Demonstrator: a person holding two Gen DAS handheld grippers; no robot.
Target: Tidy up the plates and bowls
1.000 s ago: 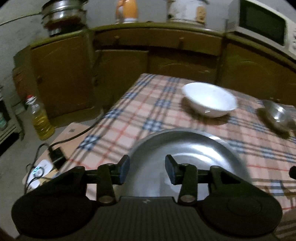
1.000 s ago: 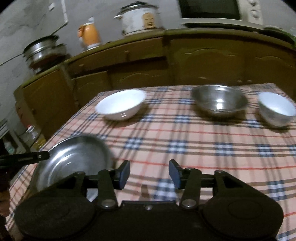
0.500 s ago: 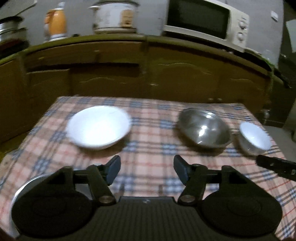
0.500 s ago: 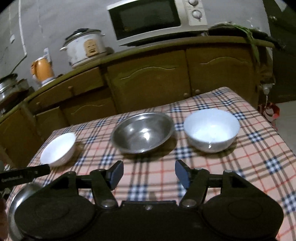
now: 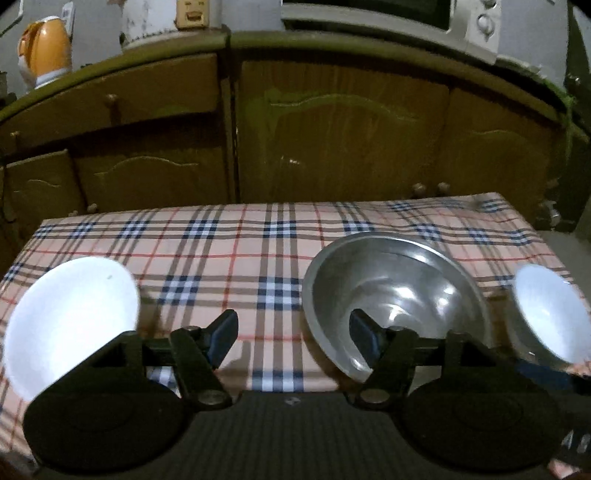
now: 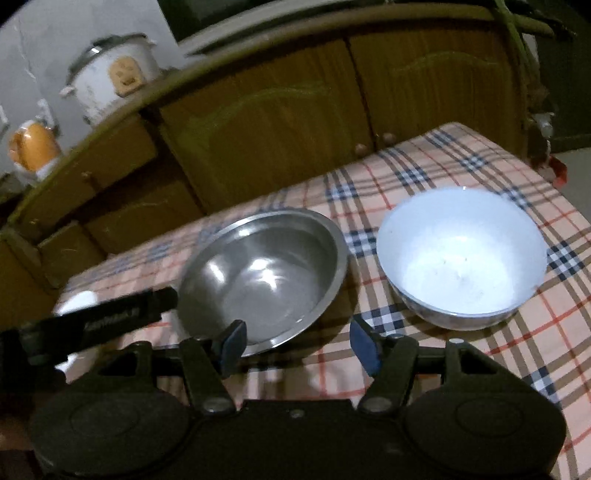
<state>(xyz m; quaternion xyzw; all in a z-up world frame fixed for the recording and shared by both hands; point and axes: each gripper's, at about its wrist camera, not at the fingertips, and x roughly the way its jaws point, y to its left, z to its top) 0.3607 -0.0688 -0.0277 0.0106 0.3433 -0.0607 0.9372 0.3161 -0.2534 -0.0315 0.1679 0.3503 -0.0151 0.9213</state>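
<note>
On the plaid tablecloth [image 5: 221, 258] stand a shallow white bowl [image 5: 70, 317] at the left, a steel bowl [image 5: 395, 295] in the middle and a deeper white bowl [image 5: 550, 314] at the right. My left gripper [image 5: 293, 336] is open and empty; its right finger is in front of the steel bowl's near rim. My right gripper [image 6: 299, 343] is open and empty too, just before the steel bowl [image 6: 266, 273], with the deep white bowl [image 6: 461, 258] ahead to the right. A finger of the left gripper [image 6: 96, 325] shows at that view's left.
Brown wooden cabinets [image 5: 332, 129] run behind the table's far edge. On their top stand a rice cooker [image 6: 114, 77], an orange kettle [image 5: 44, 51] and a microwave [image 5: 461, 22]. The cloth's right edge [image 6: 546, 177] drops to the floor.
Both views have swung right along the table: the large steel plate has left view and the steel bowl and deep white bowl are now close. Both pairs of jaws stand wider apart.
</note>
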